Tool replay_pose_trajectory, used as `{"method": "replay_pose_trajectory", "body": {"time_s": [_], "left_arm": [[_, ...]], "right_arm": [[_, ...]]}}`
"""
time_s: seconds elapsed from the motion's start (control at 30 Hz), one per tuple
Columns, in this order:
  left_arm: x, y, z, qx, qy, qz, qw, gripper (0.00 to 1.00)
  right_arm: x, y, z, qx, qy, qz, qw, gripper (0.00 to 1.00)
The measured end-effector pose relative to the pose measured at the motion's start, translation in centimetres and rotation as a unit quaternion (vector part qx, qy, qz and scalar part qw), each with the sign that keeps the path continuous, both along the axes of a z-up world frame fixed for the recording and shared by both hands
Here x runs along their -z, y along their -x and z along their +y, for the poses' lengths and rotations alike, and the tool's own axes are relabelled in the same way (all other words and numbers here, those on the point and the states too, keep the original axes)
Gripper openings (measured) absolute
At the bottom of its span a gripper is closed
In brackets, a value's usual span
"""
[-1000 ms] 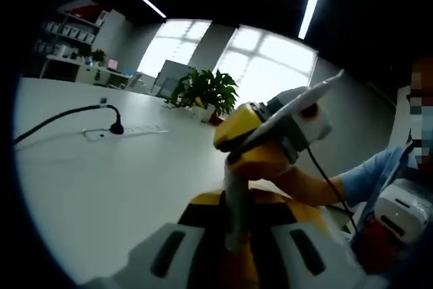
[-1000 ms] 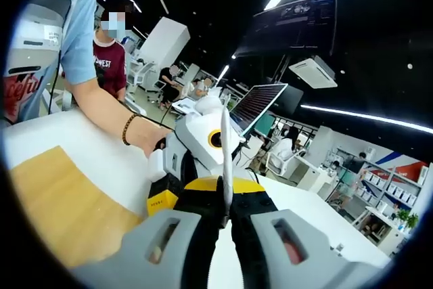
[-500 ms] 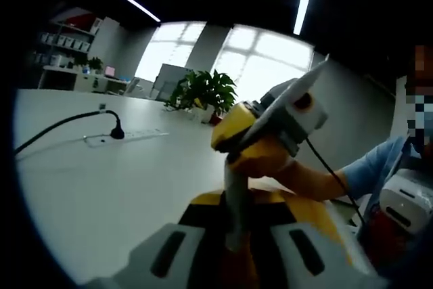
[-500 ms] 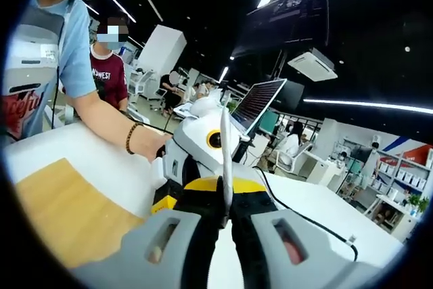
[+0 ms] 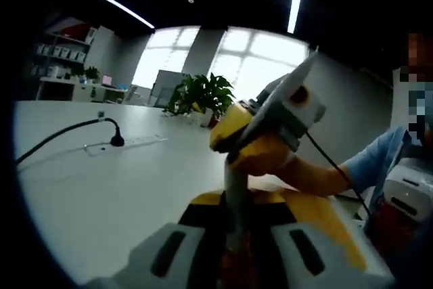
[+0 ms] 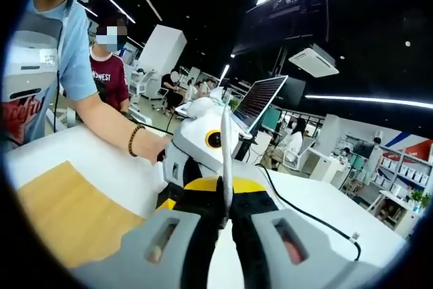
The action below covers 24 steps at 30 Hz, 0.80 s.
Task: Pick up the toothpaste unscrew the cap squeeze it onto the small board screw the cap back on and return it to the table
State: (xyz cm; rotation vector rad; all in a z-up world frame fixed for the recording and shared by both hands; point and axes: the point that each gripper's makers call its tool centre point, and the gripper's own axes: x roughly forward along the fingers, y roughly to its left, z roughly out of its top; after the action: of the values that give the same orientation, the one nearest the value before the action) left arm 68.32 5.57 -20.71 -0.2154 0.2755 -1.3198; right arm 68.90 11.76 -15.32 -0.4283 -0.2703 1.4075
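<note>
- Both grippers are meeting on the toothpaste above the white table (image 5: 101,187): the left gripper (image 5: 233,235) is pinching one end of the tube between its jaws, closed tight on it.
- At twelve o'clock from those jaws, the toothpaste (image 5: 235,197) is rising as a pale stem into the yellow front of the other gripper.
- From the right gripper view, the right gripper (image 6: 226,225) is clamped narrow on the flat crimped end of the toothpaste (image 6: 226,160), which is standing edge-on at twelve o'clock.
- Whether the cap is on or off I cannot tell; it is hidden inside the jaws.
- At nine o'clock the small board (image 6: 67,218) is lying bare on the table, no paste showing, so squeezing, recapping and setting down seem to be left.
</note>
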Motion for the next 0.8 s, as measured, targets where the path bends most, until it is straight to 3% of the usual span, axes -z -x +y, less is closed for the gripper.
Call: {"method": "replay_pose_trajectory", "body": {"time_s": [0.23,0.37,0.43,0.53,0.8], "left_arm": [[-0.1,0.2,0.0,0.003,0.0,-0.037,0.9993,0.1],[-0.3,0.5,-0.1,0.007,-0.011,-0.099,0.995,0.1],[-0.2,0.8,-0.1,0.012,-0.018,-0.115,0.9931,0.1],[-0.2,0.6,-0.1,0.008,-0.025,-0.134,0.9906,0.1],[-0.3,0.4,-0.2,0.006,-0.029,-0.151,0.9882,0.11]], "right_arm": [[-0.1,0.4,0.0,-0.005,0.003,0.02,0.9998,0.03],[-0.2,1.1,0.0,-0.018,0.005,0.054,0.9984,0.04],[-0.2,1.5,0.0,-0.028,0.006,0.068,0.9973,0.04],[-0.1,1.6,0.1,-0.029,0.008,0.072,0.997,0.04],[-0.1,1.6,0.0,-0.028,0.006,0.082,0.9962,0.04]]}}
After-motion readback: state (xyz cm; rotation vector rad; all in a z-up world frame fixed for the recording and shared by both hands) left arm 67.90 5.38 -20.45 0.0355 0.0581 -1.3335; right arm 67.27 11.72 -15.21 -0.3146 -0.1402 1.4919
